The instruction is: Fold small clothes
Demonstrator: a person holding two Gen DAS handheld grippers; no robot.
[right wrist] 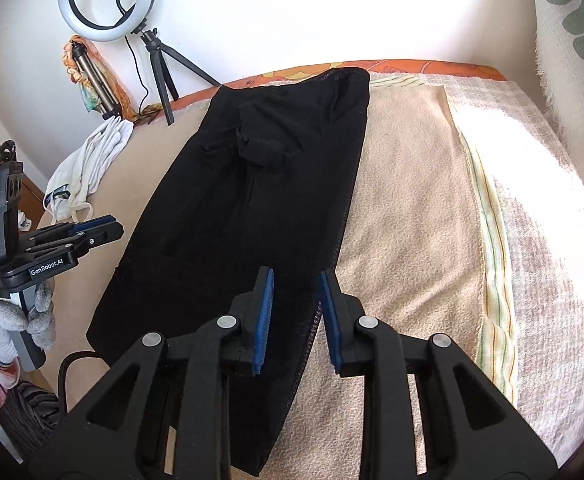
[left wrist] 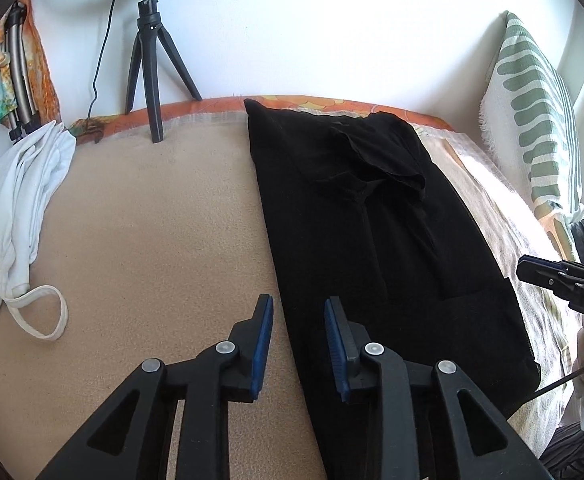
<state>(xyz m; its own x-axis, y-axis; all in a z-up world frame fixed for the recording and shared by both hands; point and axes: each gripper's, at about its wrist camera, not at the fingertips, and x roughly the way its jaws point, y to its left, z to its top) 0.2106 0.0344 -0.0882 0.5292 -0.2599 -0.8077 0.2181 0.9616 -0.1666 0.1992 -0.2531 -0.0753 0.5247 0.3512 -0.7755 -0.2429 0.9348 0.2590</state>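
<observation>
The left gripper (left wrist: pixel 298 308) stands with its blue-padded jaws apart at a moderate gap and nothing between them; its tips hover over the left long edge of the black garment (left wrist: pixel 372 220), which lies folded into a long strip running straight ahead of the claw on the beige blanket (left wrist: pixel 151 220). The right gripper (right wrist: pixel 294 280) is likewise parted and empty, its tips above the garment's right long edge, where a stitched hem runs under them. Seen from the right wrist, the left gripper's body reads "GenRobot.AI"; from the left wrist, the right gripper's side shows the letters "DAS", the rest cut off. Far left of the left claw lies a crumpled white garment (left wrist: pixel 15 208); beyond it stands a ring light (right wrist: pixel 107 0) on a tripod (left wrist: pixel 151 64).
</observation>
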